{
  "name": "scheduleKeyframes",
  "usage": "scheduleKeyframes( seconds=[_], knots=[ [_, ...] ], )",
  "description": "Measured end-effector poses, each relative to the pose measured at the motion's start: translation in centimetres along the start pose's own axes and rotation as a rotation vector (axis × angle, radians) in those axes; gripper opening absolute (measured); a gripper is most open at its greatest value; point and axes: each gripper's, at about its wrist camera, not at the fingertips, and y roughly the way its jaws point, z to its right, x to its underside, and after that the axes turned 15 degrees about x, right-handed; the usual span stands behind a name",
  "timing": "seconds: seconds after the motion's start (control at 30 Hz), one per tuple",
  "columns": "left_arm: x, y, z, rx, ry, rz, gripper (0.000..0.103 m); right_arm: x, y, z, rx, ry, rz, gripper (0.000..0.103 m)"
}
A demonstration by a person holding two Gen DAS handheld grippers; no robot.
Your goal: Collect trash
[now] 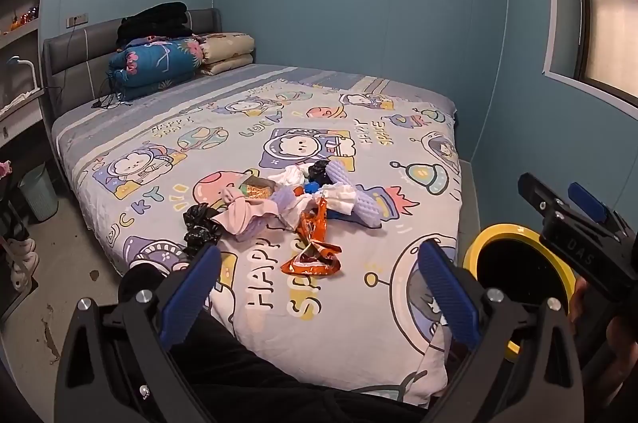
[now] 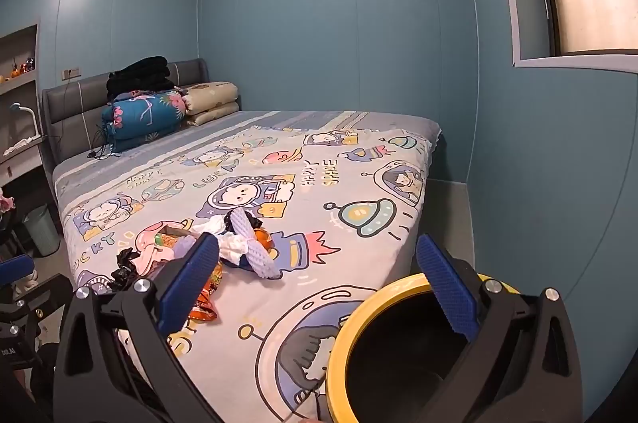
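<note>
Trash (image 1: 295, 201) lies in a loose heap on the bed (image 1: 398, 143), ahead of the left gripper (image 1: 319, 293) and framed between its two pads, well apart from them. In the heap: an orange wrapper (image 1: 313, 255) nearest the jaws, a black bag (image 1: 199, 227) just past the left pad, a pink cloth (image 1: 243, 213), white tissues (image 1: 339, 197), and lilac foam (image 1: 371, 203) toward the right pad side. The left gripper's jaws are spread wide and hold nothing. The right gripper (image 2: 317, 293) also stands wide open with nothing between its pads; from its camera the heap (image 2: 223, 247) sits ahead and toward its left pad, which hides part of the wrapper (image 2: 207, 299). A yellow-rimmed bin (image 2: 343, 355) stands at the foot corner of the bed, under and just ahead of the right gripper's right pad, which overlaps its rim in view; contact cannot be told. In the left wrist view the bin (image 1: 484, 239) shows just beyond the right pad, with the right gripper (image 1: 578, 219) beside it. Far past the jaws, folded quilts (image 1: 175, 60) are stacked against the headboard (image 1: 75, 52). A green basket (image 1: 38, 191) stands on the floor off the left pad side.
</note>
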Motion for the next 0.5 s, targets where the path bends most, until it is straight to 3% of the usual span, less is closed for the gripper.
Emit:
scheduleKeyframes(
  seconds=[0.5],
  knots=[
    [-0.18,-0.43,-0.18,0.001,-0.002,0.001,0.095,0.19,0.34,-0.13,-0.002,-0.002,-0.005,0.095]
  ],
)
